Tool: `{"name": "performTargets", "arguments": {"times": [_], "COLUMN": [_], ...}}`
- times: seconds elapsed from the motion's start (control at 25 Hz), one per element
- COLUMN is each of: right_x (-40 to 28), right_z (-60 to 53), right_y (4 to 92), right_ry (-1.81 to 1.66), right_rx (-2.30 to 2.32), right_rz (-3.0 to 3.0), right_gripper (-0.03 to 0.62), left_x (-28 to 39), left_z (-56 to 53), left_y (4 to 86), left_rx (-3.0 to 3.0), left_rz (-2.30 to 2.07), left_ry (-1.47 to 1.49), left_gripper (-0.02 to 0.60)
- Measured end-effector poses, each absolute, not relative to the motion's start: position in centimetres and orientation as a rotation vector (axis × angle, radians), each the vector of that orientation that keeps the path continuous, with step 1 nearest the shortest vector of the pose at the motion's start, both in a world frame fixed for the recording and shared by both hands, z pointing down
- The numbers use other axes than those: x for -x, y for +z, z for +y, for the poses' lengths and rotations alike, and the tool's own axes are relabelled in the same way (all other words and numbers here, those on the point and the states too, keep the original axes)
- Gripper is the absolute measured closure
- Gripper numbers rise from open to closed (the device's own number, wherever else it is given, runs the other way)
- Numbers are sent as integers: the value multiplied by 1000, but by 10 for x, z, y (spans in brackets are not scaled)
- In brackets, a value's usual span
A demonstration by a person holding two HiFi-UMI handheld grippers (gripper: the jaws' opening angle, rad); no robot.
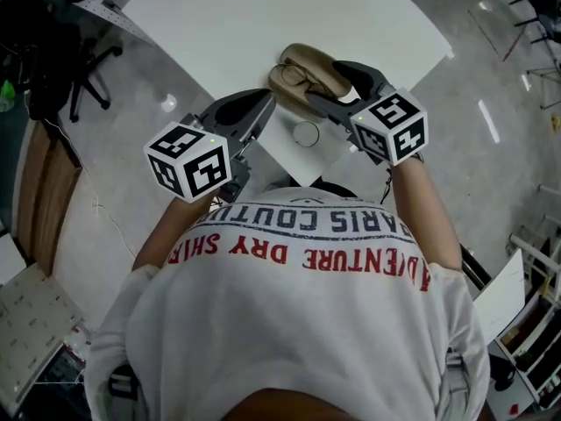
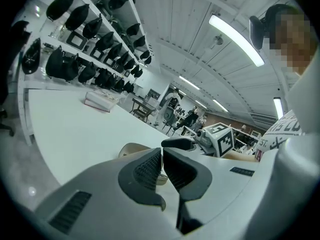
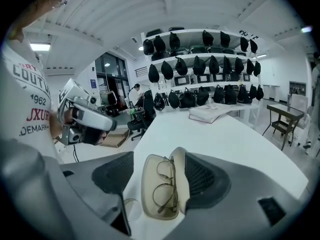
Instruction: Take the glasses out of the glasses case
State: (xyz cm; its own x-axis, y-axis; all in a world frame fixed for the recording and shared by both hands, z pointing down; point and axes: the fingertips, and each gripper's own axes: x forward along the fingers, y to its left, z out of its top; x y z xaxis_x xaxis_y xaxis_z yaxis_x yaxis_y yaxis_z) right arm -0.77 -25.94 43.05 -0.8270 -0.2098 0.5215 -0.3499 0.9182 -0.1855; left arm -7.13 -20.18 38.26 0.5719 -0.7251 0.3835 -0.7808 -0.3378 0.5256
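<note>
White table (image 1: 263, 16), near corner: tan glasses case (image 3: 149, 196), lid open, glasses (image 3: 165, 184) lying inside; stacked books (image 3: 210, 113) at the far end. Right gripper (image 3: 160, 171), jaws apart, straddles the case; left gripper (image 2: 162, 156), jaws together and empty, at the table edge. Wall shelves of black bags (image 3: 200, 64); grey floor (image 1: 491, 165).

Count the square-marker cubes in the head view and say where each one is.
2. One cube rides the left gripper, at the view's left; the other rides the right gripper, whose claw straddles the open glasses case. None hidden.
</note>
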Motion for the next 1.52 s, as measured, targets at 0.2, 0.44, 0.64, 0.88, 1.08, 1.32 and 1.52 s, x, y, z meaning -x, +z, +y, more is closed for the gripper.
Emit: {"name": "performTargets", "arguments": {"times": [0.2, 0.44, 0.64, 0.88, 1.08, 1.32, 1.52], "right_x": [16, 20, 25, 24, 20, 20, 21], "right_z": [-263, -270, -269, -275, -277, -274, -273], "right_y": [460, 486, 499, 510, 517, 520, 525], "right_ry": [363, 364, 387, 340, 270, 239, 263], "right_rx": [-378, -364, -363, -417, -436, -433, -438], "right_rz": [-2504, -2446, -2403, -2340, -2278, -2238, -2226], "right_gripper": [267, 267, 270, 324, 377, 435, 475], "left_x": [79, 90, 95, 98, 100, 105, 107], "left_z": [-203, -205, -202, -198, -197, -193, -189], "left_y": [392, 402, 407, 410, 416, 421, 426], "left_rx": [-2091, -2056, -2034, -2030, -2019, -1998, -1989], "left_rz": [-1214, -1232, -1231, -1225, -1225, -1230, -1232], "left_ry": [101, 92, 84, 79, 75, 67, 64], "left_gripper": [546, 546, 546, 546, 546, 546, 546]}}
